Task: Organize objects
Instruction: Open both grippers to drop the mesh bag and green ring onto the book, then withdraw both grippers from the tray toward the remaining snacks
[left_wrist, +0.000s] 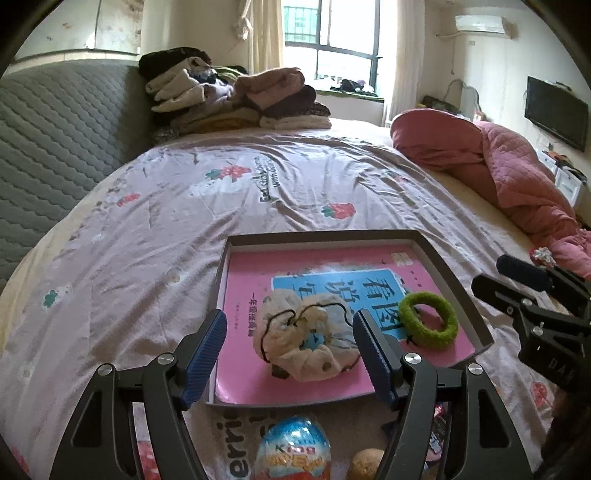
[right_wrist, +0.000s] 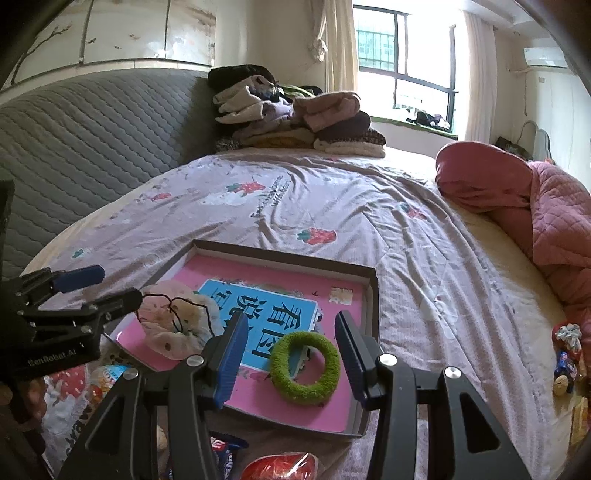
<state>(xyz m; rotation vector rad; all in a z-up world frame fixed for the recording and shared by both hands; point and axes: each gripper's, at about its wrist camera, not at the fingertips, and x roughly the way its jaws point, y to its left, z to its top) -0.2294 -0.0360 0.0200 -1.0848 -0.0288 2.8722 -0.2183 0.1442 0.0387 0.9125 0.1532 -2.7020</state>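
Note:
A shallow grey box (left_wrist: 448, 266) (right_wrist: 372, 295) lies on the bed with a pink book (left_wrist: 251, 280) (right_wrist: 258, 391) flat inside. A cream scrunchie (left_wrist: 306, 339) (right_wrist: 177, 325) and a green fuzzy hair ring (left_wrist: 428, 319) (right_wrist: 304, 367) rest on the book. My left gripper (left_wrist: 290, 341) is open, its fingers on either side of the cream scrunchie. My right gripper (right_wrist: 291, 343) is open, its fingers on either side of the green ring. Neither holds anything. The left gripper also shows at the left of the right wrist view (right_wrist: 99, 288).
A Kinder egg (left_wrist: 293, 452) and a small brown ball (left_wrist: 365, 463) lie on the bedsheet (left_wrist: 147, 258) in front of the box. A red packet (right_wrist: 280, 465) and snack wrappers (right_wrist: 565, 365) lie nearby. Folded clothes (left_wrist: 236, 99) are stacked at the back, a pink quilt (left_wrist: 517, 173) at right.

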